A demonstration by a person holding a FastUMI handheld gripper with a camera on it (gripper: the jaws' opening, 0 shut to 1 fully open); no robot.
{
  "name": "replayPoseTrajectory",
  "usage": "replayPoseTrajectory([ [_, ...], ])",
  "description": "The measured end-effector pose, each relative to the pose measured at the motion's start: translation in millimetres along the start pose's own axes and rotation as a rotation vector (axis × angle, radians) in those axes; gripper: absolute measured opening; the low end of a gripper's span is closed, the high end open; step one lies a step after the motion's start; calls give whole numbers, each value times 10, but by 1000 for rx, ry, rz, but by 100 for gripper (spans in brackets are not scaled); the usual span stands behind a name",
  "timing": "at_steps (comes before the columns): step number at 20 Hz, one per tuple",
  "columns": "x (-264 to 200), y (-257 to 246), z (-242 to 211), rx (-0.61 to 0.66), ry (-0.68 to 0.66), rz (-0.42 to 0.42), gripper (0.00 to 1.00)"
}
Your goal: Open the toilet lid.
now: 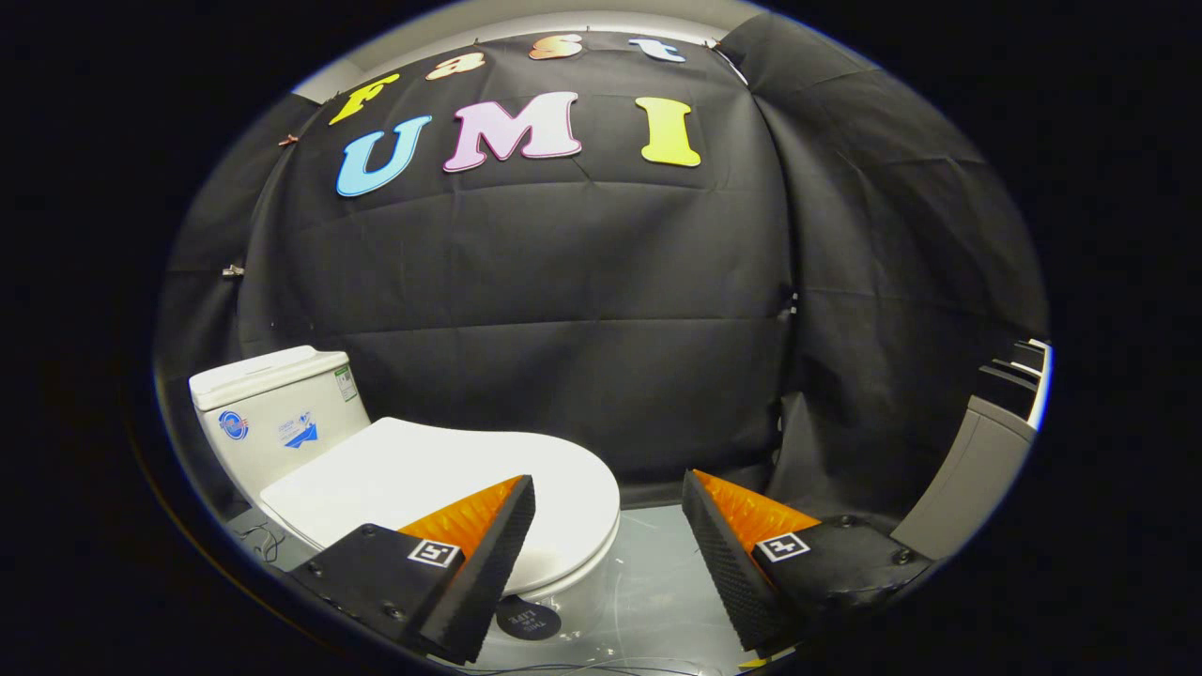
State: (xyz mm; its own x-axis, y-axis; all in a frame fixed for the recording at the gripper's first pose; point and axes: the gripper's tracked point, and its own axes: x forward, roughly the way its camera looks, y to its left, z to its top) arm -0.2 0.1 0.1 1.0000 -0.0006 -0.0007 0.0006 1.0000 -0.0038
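Note:
A white toilet stands on the floor, with its tank [272,404] at the back left against the black cloth wall. Its lid [441,483] lies flat and closed over the bowl, the rounded front edge pointing toward the gap between my fingers. My gripper [608,493] is open, held above and in front of the toilet. The left finger [488,540] overlaps the lid's front part in the view; the right finger [728,540] is off to the right of the bowl. Nothing is between the fingers.
A grey glossy floor [648,563] lies ahead of the fingers and right of the bowl. A small dark round sticker [528,620] sits on the bowl's front. A grey panel [977,479] leans at the right. Thin cables [258,545] lie on the floor left of the toilet.

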Motion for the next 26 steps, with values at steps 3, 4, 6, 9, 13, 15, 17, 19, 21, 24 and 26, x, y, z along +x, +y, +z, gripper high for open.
replayPoseTrajectory([
  [3, 9, -1, 1, -1, -1, -1, 98],
  [4, 1, 1, 8, -3, -2, -1, 99],
  [6, -2, 6, 2, -5, -4, 2, 98],
  [9, 9, 8, 0, -8, 1, 4, 98],
  [13, 9, -5, -3, -1, 4, 2, 98],
  [15, 20, -13, -18, 5, 10, 3, 98],
  [17, 29, -9, -21, 4, 12, 4, 98],
  [19, 19, -4, -3, -10, 8, -2, 99],
  [21, 12, 3, -7, 3, 11, 4, 98],
  [24, 60, -65, -97, 42, 41, 1, 98],
  [26, 90, -105, -173, 85, 69, 1, 99],
])
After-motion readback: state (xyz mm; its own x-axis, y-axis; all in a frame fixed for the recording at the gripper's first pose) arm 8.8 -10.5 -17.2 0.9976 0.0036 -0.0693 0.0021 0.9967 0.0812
